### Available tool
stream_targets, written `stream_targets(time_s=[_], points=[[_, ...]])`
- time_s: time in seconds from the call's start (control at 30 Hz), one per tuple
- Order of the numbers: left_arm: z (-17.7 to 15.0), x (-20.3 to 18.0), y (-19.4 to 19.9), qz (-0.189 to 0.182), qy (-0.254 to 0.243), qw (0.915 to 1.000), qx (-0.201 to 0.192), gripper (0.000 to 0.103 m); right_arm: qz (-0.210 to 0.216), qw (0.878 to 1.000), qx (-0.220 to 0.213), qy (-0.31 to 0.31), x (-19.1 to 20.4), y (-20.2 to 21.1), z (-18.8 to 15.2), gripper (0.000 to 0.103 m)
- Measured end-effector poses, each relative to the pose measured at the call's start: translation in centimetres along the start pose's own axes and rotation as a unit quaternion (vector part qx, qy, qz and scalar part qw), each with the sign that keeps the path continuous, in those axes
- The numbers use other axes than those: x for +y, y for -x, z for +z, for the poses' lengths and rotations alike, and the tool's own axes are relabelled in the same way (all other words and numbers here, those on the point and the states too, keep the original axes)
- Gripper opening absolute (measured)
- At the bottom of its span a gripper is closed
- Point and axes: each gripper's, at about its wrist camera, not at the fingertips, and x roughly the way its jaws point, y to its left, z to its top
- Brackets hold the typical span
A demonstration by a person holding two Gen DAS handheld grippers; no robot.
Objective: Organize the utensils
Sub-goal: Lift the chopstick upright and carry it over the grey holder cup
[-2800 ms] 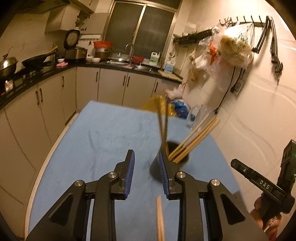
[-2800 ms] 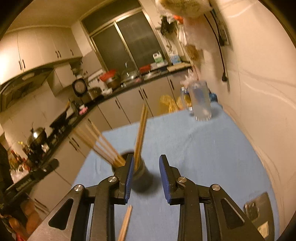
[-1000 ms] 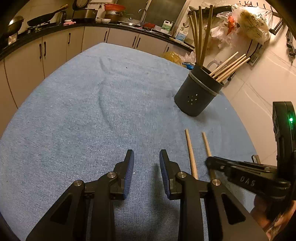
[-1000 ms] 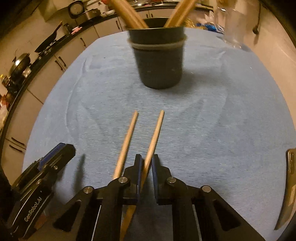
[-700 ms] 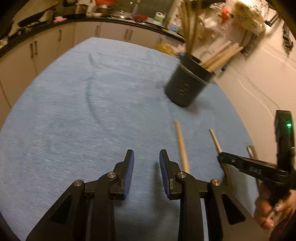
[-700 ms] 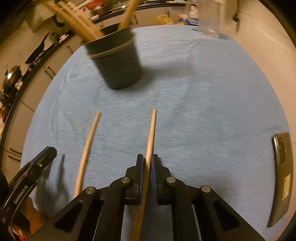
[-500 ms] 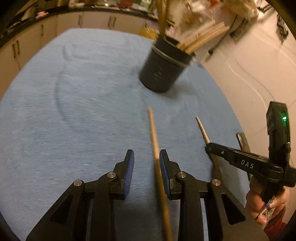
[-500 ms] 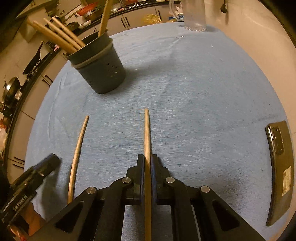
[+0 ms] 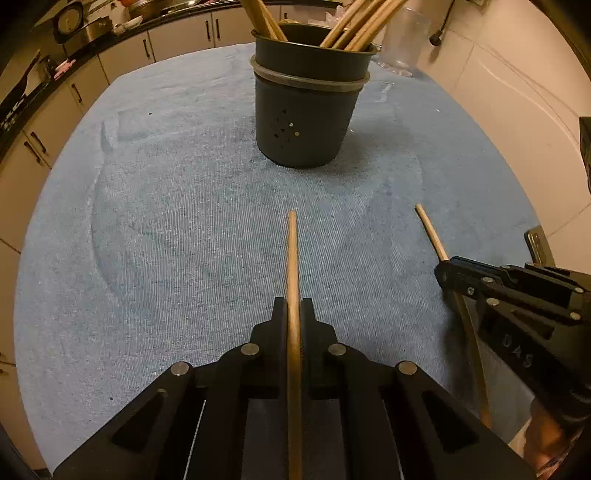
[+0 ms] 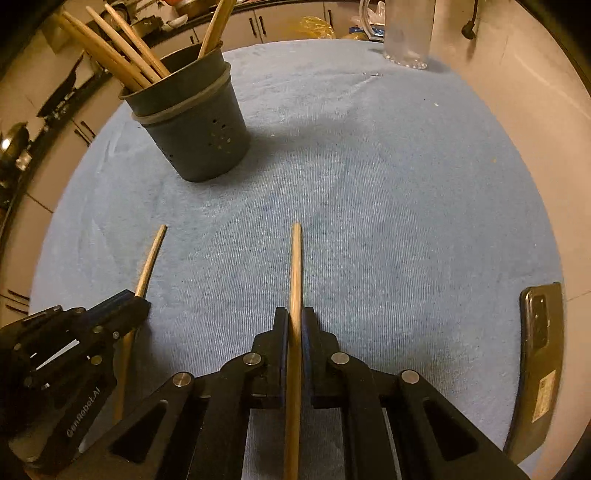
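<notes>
A dark grey utensil holder with several wooden chopsticks in it stands upright on the blue cloth; it also shows in the right wrist view. My left gripper is shut on a wooden chopstick that points toward the holder. My right gripper is shut on another wooden chopstick. Each gripper shows in the other's view, the right one with its chopstick, the left one with its chopstick. Both are low over the cloth, near its front edge.
A blue cloth covers the table. A clear glass pitcher stands at the far edge by the wall. A phone lies at the cloth's right edge. Kitchen counters and cabinets run along the left.
My left gripper has swung over the left chopstick and shut on it. My right gripper stays shut on its chopstick. The holder now stands straight ahead of the left gripper.
</notes>
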Motion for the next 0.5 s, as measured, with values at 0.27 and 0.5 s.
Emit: stream_targets(time_s=[0.27, 0.5], points=[[-0.4, 2.4, 4.0, -0.054, 0.033, 0.9956, -0.069, 0.006, 0.052, 0.996, -0.065, -0.009, 0.6, 2.8, 0.0, 0.007], [-1.7, 4.2, 11.9, -0.073, 0.054, 0.9770, -0.193, 0.006, 0.112, 0.977, -0.179, -0.021, 0.1, 8.7, -1.0, 0.007]])
